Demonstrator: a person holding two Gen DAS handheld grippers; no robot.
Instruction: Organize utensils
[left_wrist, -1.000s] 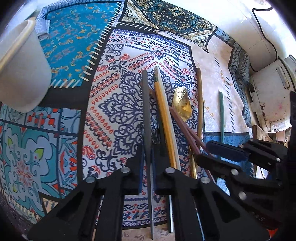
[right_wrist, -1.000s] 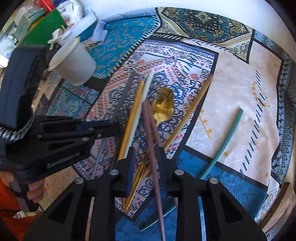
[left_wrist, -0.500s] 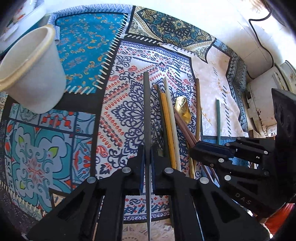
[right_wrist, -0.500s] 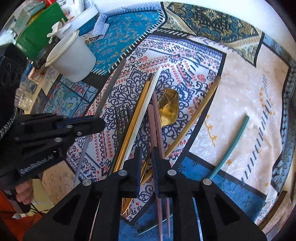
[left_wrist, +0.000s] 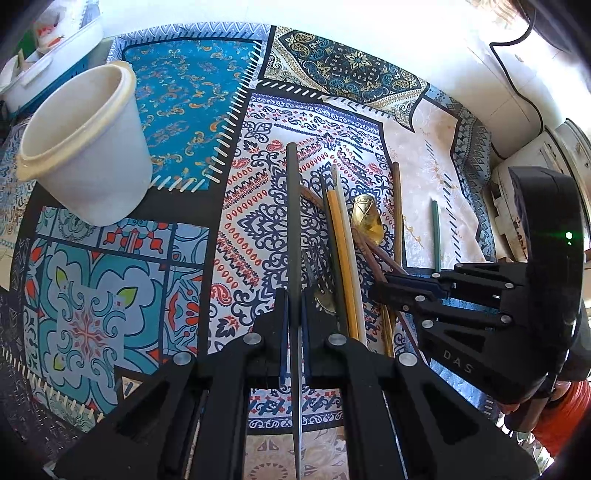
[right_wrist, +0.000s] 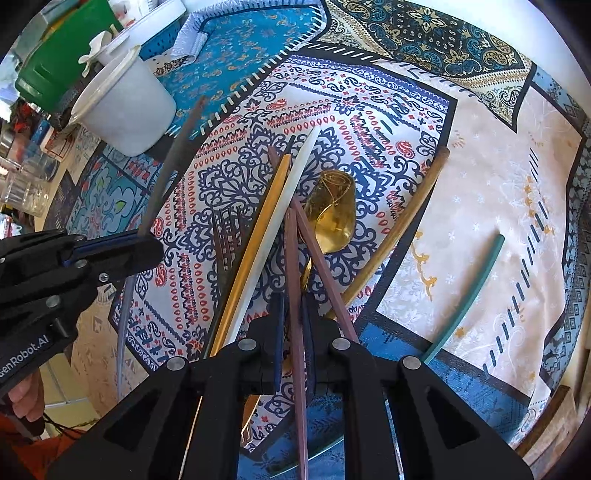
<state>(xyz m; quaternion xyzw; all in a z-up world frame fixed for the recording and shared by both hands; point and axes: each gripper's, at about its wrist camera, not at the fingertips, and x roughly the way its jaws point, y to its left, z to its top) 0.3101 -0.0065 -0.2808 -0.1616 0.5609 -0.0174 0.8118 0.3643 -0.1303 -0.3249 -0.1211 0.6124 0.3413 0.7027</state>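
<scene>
Left claw (left_wrist: 293, 328) around slim grey-handled knife (left_wrist: 293, 221)

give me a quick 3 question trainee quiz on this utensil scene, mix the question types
1. True or false: the left gripper is shut on a grey chopstick.
2. Multiple choice: the right gripper is shut on a
A. gold spoon
B. mauve chopstick
C. green chopstick
3. Fill in: the white cup stands ____ on the cloth.

Key:
1. True.
2. B: the mauve chopstick sits between its fingers; the gold spoon and green chopstick lie on the cloth.
3. Upright, mouth open, nothing visible inside.
</scene>
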